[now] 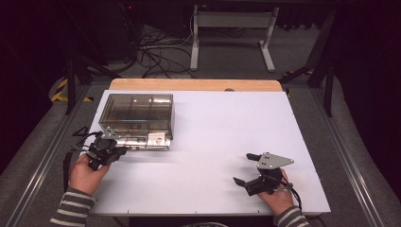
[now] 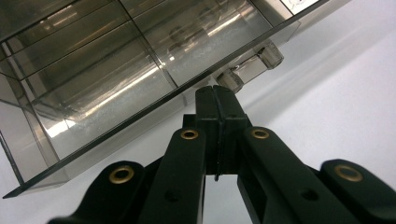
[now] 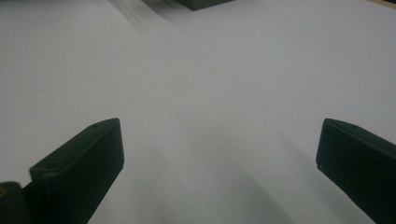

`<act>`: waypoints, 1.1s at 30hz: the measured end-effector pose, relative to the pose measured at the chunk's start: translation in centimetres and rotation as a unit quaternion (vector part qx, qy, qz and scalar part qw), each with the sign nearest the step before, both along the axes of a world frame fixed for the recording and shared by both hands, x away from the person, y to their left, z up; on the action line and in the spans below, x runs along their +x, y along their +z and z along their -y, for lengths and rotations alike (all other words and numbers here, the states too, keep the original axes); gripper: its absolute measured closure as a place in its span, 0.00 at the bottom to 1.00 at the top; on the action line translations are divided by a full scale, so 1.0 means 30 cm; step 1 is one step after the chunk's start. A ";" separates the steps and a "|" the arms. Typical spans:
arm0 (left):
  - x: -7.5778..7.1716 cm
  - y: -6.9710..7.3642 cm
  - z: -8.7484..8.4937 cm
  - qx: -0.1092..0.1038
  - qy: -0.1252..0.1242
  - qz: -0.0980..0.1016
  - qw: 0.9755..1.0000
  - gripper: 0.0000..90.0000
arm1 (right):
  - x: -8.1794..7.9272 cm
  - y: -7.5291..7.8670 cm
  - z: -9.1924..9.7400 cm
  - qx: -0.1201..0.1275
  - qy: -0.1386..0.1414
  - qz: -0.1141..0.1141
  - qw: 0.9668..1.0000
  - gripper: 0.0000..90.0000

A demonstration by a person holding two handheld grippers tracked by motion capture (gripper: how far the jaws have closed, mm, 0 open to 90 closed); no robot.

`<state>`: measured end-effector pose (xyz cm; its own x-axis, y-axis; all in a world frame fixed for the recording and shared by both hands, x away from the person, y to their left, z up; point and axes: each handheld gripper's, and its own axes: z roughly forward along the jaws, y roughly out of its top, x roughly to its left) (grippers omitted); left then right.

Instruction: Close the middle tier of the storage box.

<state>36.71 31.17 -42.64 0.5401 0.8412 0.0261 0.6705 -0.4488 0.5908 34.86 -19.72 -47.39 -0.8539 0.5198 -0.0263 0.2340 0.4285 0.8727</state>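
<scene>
A smoky transparent box (image 1: 137, 116) with inner dividers stands at the left of the white tabletop (image 1: 227, 127). My left gripper (image 1: 124, 150) is at its front left corner, held in a hand with a striped sleeve. In the left gripper view the jaws (image 2: 215, 91) are pressed together with nothing between them, their tips just short of a small clear handle (image 2: 247, 70) on the box's (image 2: 116, 60) lower edge. My right gripper (image 1: 243, 168) rests low at the front right, open. In the right gripper view its jaws (image 3: 219, 144) stand wide apart over bare white surface.
A small label (image 1: 157, 138) shows on the box's lower front. A wooden strip (image 1: 194, 84) borders the table's far edge. Beyond it are floor cables (image 1: 156, 52) and a white metal frame (image 1: 231, 33). A dark corner of the box (image 3: 201, 3) shows far off.
</scene>
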 end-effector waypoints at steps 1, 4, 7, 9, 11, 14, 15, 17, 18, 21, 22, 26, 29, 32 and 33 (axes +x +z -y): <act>0.003 0.001 -0.001 0.001 0.001 0.003 1.000 1.00 | 0.000 0.000 0.000 0.000 0.000 -0.001 1.000 0.02; 0.008 0.003 0.000 -0.004 0.006 0.006 1.000 1.00 | -0.001 0.000 0.000 0.002 -0.001 -0.002 1.000 0.02; 0.016 0.007 -0.003 -0.007 0.008 0.012 1.000 1.00 | 0.000 0.000 0.000 0.002 -0.001 -0.002 1.000 0.02; 0.020 0.005 -0.001 -0.010 0.012 0.013 1.000 1.00 | 0.000 0.000 0.000 0.002 -0.001 -0.003 1.000 0.02; 0.024 0.003 -0.001 -0.012 0.014 0.014 1.000 1.00 | 0.000 0.000 0.000 0.002 -0.001 -0.003 1.000 0.02; 0.031 0.001 -0.001 -0.014 0.016 0.016 1.000 1.00 | 0.000 0.000 0.000 0.002 -0.001 -0.003 1.000 0.02; 0.033 0.001 -0.001 -0.017 0.016 0.015 1.000 1.00 | 0.000 0.000 0.000 0.002 -0.001 -0.003 1.000 0.02; 0.037 -0.001 -0.001 -0.019 0.020 0.017 0.999 1.00 | 0.000 0.000 0.000 0.002 -0.001 -0.003 1.000 0.02; 0.040 -0.002 -0.001 -0.021 0.019 0.016 0.999 1.00 | 0.000 0.000 0.000 0.002 -0.001 -0.003 1.000 0.02; 0.047 -0.004 0.000 -0.024 0.023 0.018 0.999 1.00 | 0.000 0.000 0.000 0.002 -0.001 -0.003 1.000 0.02; 0.049 -0.005 0.000 -0.025 0.023 0.018 0.999 1.00 | 0.000 0.000 0.000 0.002 -0.001 -0.002 1.000 0.02; 0.058 -0.006 -0.001 -0.027 0.029 0.022 0.999 1.00 | 0.001 0.000 0.000 -0.001 -0.001 -0.001 1.000 0.02; 0.065 -0.009 -0.002 -0.034 0.032 0.023 0.999 1.00 | 0.001 0.000 0.000 -0.002 0.000 0.000 1.000 0.02; 0.073 -0.011 -0.002 -0.034 0.035 0.024 0.999 1.00 | 0.000 0.000 0.000 -0.002 0.000 0.000 1.000 0.02; 0.076 -0.012 -0.003 -0.034 0.036 0.026 0.998 1.00 | 0.000 0.000 0.000 -0.002 0.000 0.000 1.000 0.02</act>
